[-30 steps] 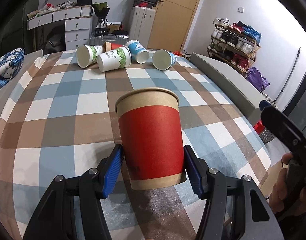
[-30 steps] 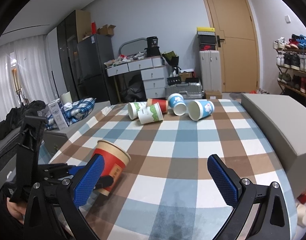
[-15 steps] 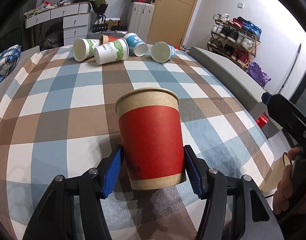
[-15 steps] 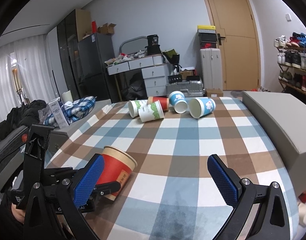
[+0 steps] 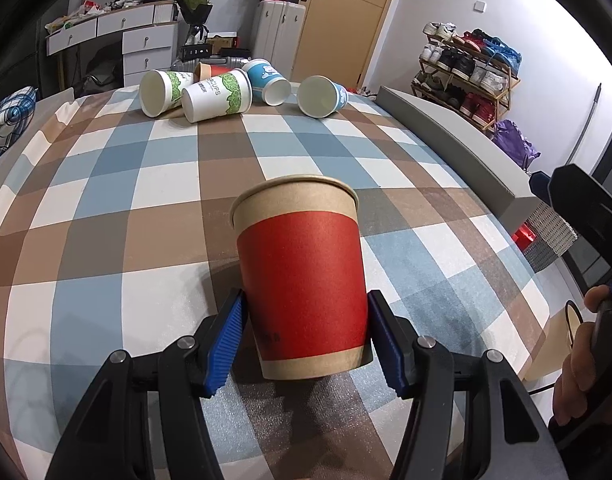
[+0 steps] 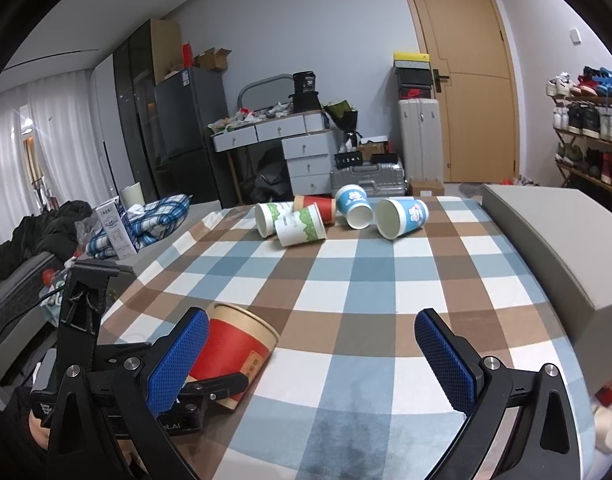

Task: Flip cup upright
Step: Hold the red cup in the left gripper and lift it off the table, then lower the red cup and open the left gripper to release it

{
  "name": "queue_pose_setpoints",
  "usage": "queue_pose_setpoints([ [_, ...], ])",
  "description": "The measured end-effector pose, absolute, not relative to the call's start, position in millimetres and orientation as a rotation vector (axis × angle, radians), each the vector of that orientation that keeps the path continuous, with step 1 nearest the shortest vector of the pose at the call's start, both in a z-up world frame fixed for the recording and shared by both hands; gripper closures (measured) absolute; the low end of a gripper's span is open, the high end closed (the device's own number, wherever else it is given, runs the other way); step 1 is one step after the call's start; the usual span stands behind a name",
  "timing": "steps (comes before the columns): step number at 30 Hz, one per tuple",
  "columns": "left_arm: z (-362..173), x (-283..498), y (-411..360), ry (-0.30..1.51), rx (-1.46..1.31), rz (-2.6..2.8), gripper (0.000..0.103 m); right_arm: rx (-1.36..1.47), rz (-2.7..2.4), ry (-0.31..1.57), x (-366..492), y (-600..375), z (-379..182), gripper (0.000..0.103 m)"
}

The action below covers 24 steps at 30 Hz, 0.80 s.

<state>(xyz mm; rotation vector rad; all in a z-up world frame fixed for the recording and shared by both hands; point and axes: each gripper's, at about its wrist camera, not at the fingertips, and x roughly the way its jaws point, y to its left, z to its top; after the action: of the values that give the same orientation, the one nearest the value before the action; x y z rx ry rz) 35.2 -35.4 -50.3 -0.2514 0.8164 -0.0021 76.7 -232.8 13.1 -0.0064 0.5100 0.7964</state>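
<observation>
My left gripper (image 5: 304, 340) is shut on a red and brown paper cup (image 5: 302, 276), its blue pads pressed on both sides near the cup's base. In the right wrist view the cup (image 6: 234, 348) is tilted, mouth up and toward the far right, low over the checked tablecloth (image 6: 346, 280) at the near left. My right gripper (image 6: 312, 360) is open and empty, over the near part of the table. Several other paper cups lie on their sides at the far end: green-printed ones (image 6: 300, 230) and blue ones (image 6: 402, 216).
A long grey box (image 6: 554, 252) runs along the table's right edge. A blue plaid cloth and a carton (image 6: 118, 228) sit off the table's left side. Drawers, suitcases, a door and a shoe rack stand behind the table.
The left gripper has tipped the red cup and moved it toward the table's near edge; the lying cups look farther off. The right gripper has barely moved.
</observation>
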Motion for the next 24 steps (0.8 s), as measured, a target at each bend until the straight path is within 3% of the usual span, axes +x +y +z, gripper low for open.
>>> queue_pose_setpoints([
  [24, -50.6, 36.1, -35.8, 0.812, -0.268, -0.007, 0.048, -0.001, 0.791, 0.510, 77.2, -234.3, 14.9, 0.000],
])
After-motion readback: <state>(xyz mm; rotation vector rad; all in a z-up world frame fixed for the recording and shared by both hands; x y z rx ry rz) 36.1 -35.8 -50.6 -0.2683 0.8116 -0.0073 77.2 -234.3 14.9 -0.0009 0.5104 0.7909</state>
